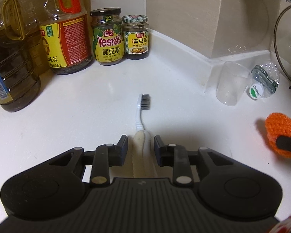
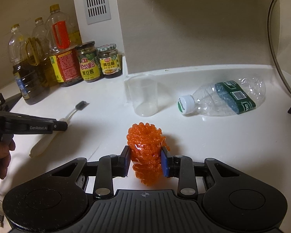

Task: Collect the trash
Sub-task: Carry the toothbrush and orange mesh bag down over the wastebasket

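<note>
A white toothbrush (image 1: 139,112) with dark bristles lies on the white counter (image 1: 87,106), head pointing away. My left gripper (image 1: 140,138) is shut on its thick cream handle, low at the counter. From the right wrist view, this gripper (image 2: 62,125) comes in from the left over the toothbrush (image 2: 72,112). My right gripper (image 2: 145,152) is shut on an orange mesh scrubber (image 2: 144,141), held just above the counter. That scrubber (image 1: 279,128) also shows at the right edge of the left wrist view.
A clear cup (image 2: 143,95) stands by the wall corner, with an empty plastic bottle (image 2: 223,99) lying on its side to its right. Two sauce jars (image 1: 108,38) and several oil bottles (image 1: 67,35) line the back left. A glass lid (image 2: 277,48) leans at the right. A person's hand (image 2: 0,151) holds the left gripper.
</note>
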`<state>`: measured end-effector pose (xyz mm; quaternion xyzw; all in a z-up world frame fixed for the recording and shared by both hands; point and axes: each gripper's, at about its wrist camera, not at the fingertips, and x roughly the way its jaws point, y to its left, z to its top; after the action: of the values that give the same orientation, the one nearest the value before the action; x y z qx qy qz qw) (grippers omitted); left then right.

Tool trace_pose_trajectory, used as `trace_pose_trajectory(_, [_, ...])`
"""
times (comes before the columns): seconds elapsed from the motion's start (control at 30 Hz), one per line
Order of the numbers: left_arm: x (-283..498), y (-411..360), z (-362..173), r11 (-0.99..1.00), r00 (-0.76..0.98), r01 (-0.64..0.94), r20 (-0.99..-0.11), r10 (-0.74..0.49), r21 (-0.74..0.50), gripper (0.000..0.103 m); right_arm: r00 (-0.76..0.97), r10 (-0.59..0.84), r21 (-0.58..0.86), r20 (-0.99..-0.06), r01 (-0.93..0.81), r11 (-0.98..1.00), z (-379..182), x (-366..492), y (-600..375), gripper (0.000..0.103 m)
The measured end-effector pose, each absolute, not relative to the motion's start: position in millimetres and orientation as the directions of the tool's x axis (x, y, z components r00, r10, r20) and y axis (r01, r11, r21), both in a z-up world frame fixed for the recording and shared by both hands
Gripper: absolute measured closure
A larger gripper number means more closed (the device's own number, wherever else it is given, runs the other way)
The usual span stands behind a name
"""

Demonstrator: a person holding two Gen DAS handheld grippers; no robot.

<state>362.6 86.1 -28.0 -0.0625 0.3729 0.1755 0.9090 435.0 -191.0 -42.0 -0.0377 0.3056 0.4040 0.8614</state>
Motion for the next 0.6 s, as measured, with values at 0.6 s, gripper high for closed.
trace_pose_trajectory(0.6, [275.4,53.1,-9.6,0.958,0.702,-0.281,-0.694,0.161,-0.062,0.085,0.501,0.674,0.178,-0.542,-0.715,0.676,-26.2,379.1,-199.8,0.071])
